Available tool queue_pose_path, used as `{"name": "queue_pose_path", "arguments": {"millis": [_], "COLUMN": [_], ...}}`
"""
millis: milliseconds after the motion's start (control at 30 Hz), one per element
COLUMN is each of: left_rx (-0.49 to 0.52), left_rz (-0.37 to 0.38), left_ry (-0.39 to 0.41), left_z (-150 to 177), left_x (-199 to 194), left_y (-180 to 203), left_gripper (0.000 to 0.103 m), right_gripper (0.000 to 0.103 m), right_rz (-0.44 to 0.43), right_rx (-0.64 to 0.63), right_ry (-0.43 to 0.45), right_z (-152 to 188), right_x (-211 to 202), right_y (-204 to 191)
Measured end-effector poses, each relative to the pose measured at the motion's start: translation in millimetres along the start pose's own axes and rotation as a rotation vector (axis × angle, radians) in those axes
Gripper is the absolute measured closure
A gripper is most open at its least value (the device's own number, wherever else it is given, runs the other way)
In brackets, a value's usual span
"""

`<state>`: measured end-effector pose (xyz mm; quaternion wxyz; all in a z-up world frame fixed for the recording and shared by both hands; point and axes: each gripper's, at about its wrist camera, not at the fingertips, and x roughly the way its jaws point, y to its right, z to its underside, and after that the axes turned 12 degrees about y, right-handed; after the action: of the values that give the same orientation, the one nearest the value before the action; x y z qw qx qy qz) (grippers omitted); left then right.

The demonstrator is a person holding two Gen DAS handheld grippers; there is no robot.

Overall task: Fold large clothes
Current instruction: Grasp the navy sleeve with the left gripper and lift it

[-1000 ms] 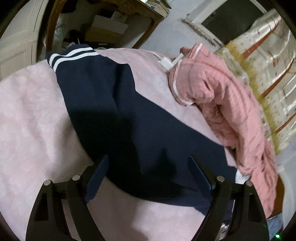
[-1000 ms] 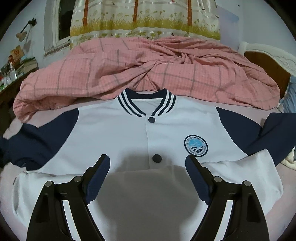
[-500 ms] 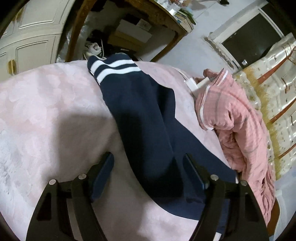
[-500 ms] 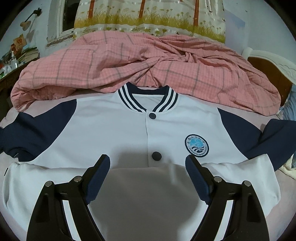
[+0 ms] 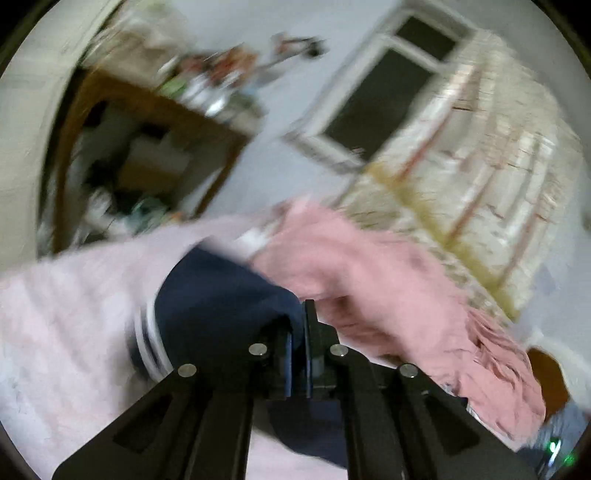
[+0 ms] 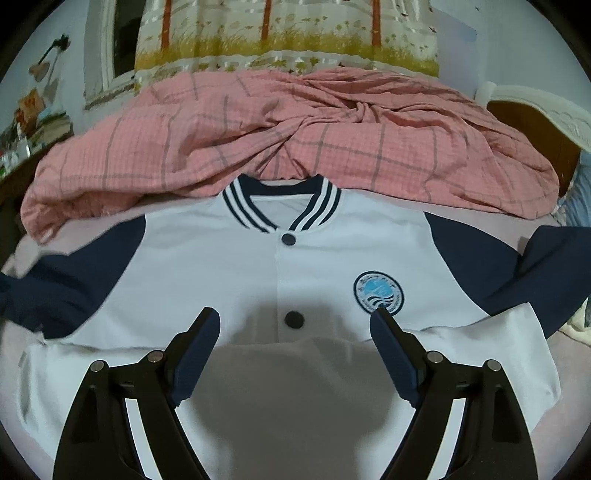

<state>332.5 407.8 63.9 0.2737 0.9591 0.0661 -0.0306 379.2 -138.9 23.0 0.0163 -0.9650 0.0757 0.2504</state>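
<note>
Pink quilt (image 6: 295, 136) bunched behind jacket (image 6: 236, 266) collar; desk (image 5: 155, 110) clutter blurred, probably bottles.

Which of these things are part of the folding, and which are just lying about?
Part of the job:
- white jacket
- its navy sleeve, pinched in the left gripper, whose jaws have just closed on it
- right gripper, jaws open above the jacket

Lying about:
- pink checked quilt
- curtain
- cluttered desk

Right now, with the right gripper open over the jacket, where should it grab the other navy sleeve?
Probably the navy sleeve where it bends off the jacket, coming in from above. Its cuff is out of view; that raised fold gives the open right gripper an edge to pinch.
</note>
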Motion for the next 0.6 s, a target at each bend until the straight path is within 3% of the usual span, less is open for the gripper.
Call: {"name": "queue_pose_path", "arguments": {"millis": [100, 233, 400, 600], "left_rx": [0.121, 0.18, 0.261, 0.378], "left_rz": [0.095, 0.23, 0.277, 0.378], "left_ry": [0.058, 0.08, -0.023, -0.202], "left_z": [-9, -7, 24, 127], "left_x": [-28, -54, -20, 21], "left_y": [62, 129, 220, 325], "left_gripper": [0.099, 0.099, 0.099, 0.099], "right_gripper": [0.018, 0.018, 0.018, 0.018], "right_rz": [-0.005, 0.016, -0.033, 0.028], "right_rx": [0.036, 0.098, 0.199, 0.218], "right_ry": [0.024, 0.084, 0.042, 0.06], "right_z": [-12, -27, -29, -29], "right_x": [-10, -29, -21, -21], "right_y": [17, 53, 81, 107]}}
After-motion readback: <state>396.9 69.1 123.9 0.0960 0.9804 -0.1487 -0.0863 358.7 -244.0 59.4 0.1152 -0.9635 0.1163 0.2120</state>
